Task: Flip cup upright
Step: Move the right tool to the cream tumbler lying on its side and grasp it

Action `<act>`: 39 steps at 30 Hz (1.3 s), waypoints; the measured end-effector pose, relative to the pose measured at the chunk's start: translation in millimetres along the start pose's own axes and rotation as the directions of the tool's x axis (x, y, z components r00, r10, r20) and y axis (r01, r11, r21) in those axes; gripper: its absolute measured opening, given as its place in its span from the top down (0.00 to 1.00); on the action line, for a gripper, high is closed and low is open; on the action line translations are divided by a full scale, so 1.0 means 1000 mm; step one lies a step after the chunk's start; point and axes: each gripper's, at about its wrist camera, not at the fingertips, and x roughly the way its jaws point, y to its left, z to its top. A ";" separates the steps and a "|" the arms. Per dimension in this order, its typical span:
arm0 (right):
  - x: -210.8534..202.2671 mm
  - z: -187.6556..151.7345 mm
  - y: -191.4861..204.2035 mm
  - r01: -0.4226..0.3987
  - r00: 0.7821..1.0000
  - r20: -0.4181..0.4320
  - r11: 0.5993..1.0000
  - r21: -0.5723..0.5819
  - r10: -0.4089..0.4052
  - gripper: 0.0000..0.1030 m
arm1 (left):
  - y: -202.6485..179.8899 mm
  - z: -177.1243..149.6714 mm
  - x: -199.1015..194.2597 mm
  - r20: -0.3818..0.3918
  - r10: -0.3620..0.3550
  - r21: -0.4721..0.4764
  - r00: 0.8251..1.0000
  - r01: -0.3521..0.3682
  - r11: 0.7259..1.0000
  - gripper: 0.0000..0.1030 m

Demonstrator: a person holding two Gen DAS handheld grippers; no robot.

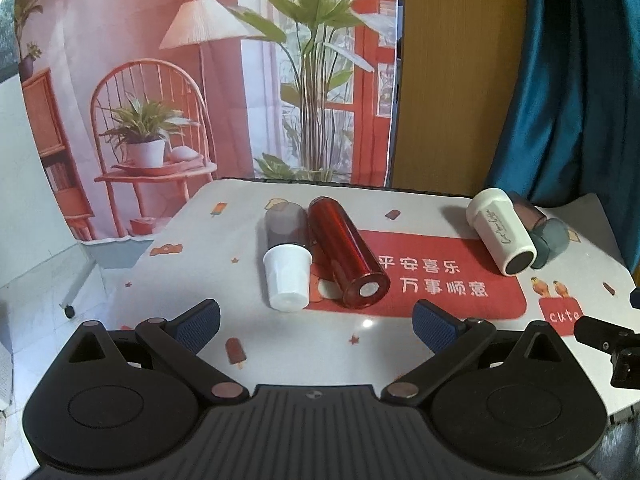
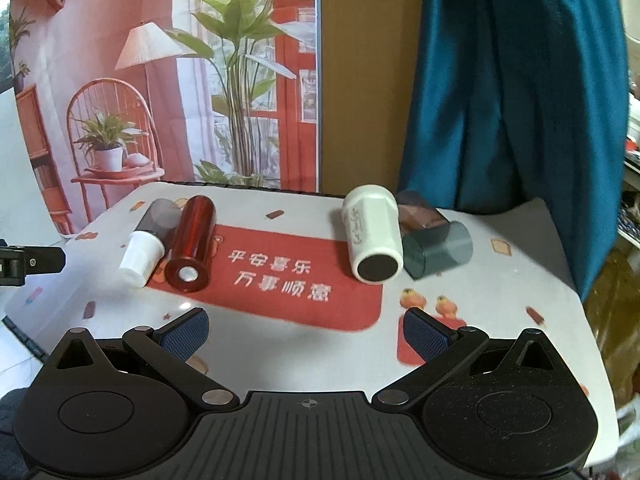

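Lying on their sides on the printed table mat (image 1: 248, 320), four cups wait to be righted: a red metallic tumbler (image 1: 347, 254) touching a smoky grey cup with a white lid (image 1: 286, 256) on the left, and a white cup with script lettering (image 1: 502, 232) touching a teal translucent cup (image 1: 554, 242) on the right. Both tools hover in front of the cups, apart from them, jaws spread wide and empty: the left gripper (image 1: 316, 322) faces the red tumbler and its neighbour, the right gripper (image 2: 306, 330) sits between the pairs, nearer the white cup (image 2: 372, 238). Judged by finish, the tumbler is rigid, glossy and likely slippery, prone to roll; the plastic cups look light. A grasp across the mid-body seems soundest.
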 end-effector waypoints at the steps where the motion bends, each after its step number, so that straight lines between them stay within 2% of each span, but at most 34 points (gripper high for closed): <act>1: 0.005 0.003 -0.001 0.001 1.000 0.003 1.000 -0.006 -0.001 0.00 | 0.000 0.003 0.006 -0.006 -0.001 -0.005 1.000 0.001 1.000 0.00; 6: 0.045 0.019 -0.014 0.011 1.000 0.011 0.999 -0.030 -0.011 0.00 | 0.000 0.011 0.033 -0.040 -0.003 -0.026 0.999 0.002 1.000 0.00; 13: 0.113 0.040 -0.049 -0.012 1.000 0.006 1.000 -0.004 0.013 0.00 | 0.003 0.009 0.068 -0.091 0.009 -0.039 0.996 -0.012 0.999 0.00; 19: 0.174 0.064 -0.068 -0.014 1.000 0.015 0.999 -0.036 0.014 0.00 | 0.014 0.006 0.093 -0.115 0.017 -0.073 0.993 -0.025 0.997 0.00; 24: 0.224 0.082 -0.073 -0.019 0.999 -0.045 0.998 -0.068 0.016 0.00 | 0.019 0.003 0.112 -0.137 0.033 -0.108 0.990 -0.048 0.993 0.00; 29: 0.264 0.090 -0.073 0.024 0.995 -0.097 0.994 -0.103 -0.034 0.01 | 0.022 -0.006 0.127 -0.181 0.030 -0.122 0.983 -0.053 0.991 0.00; 31: 0.277 0.091 -0.074 0.032 0.992 -0.122 0.994 -0.101 -0.044 0.03 | 0.023 -0.009 0.130 -0.191 0.029 -0.124 0.981 -0.054 0.991 0.00; 34: 0.292 0.088 -0.072 0.056 0.985 -0.154 0.993 -0.104 -0.072 0.12 | 0.023 -0.014 0.134 -0.201 0.027 -0.123 0.979 -0.053 0.991 0.00; 37: 0.299 0.084 -0.070 0.090 0.979 -0.171 0.990 -0.106 -0.107 0.27 | 0.025 -0.017 0.136 -0.204 0.024 -0.128 0.979 -0.051 0.990 0.00; 39: 0.299 0.078 -0.069 0.102 0.978 -0.174 0.989 -0.106 -0.119 0.28 | 0.027 -0.018 0.136 -0.204 0.021 -0.139 0.979 -0.050 0.989 0.00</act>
